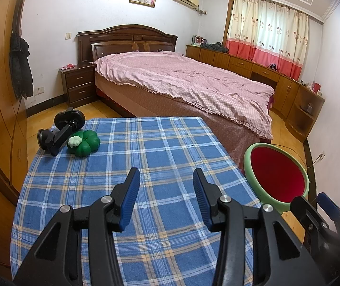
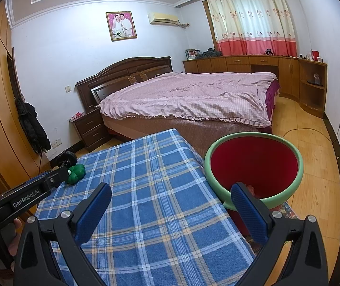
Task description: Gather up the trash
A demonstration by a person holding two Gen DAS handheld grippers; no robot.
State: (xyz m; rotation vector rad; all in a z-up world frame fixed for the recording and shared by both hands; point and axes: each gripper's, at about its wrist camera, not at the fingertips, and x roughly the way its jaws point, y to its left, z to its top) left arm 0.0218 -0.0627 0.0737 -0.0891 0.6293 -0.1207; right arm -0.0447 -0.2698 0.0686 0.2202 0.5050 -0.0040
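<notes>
Lying far-left beyond parted left fingers [image 1: 132, 186], green toy [image 1: 84, 141], bin [image 1: 248, 164] right

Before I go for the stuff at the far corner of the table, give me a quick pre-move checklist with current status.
1. Left gripper open with nothing between the pads: ok.
2. Right gripper open and not holding anything: ok.
3. Green toy and black suction mount visible on the plaid tablecloth: ok.
4. Toy apart from the mount: not ok, they touch.
5. Red bin beside the table, mouth open: ok.
6. Bin contents: cannot tell.
</notes>
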